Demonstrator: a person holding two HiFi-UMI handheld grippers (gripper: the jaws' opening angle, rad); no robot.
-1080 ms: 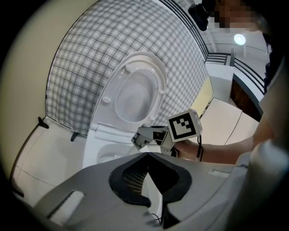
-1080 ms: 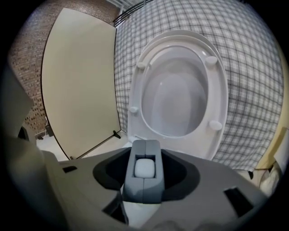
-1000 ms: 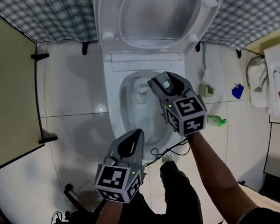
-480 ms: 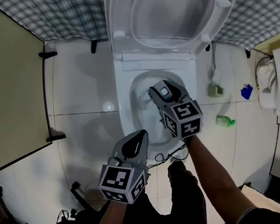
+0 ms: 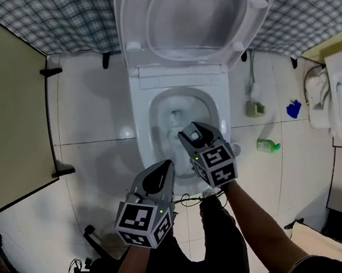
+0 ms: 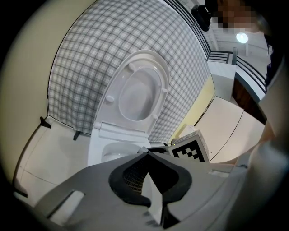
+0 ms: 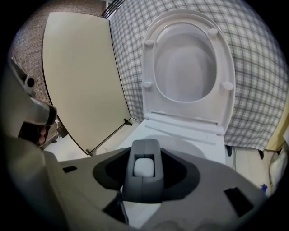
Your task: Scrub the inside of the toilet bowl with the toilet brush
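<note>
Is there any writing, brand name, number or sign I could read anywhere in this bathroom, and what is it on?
Nothing can be read.
Left gripper and right gripper: cubes bear black-and-white square patterns, no letters.
Toilet brush handle: no print visible.
Green bottle: label too small to read.
White box at right: red mark, too blurred.

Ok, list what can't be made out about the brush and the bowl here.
Toilet brush: the right gripper view shows only its grey handle end, clamped in the right tool; the tool's own body hides the rest.
Toilet bowl: in the head view the right tool covers part of the inside, and the brush head is too pale to pick out.
Green bottle: head view, label too small.
</note>
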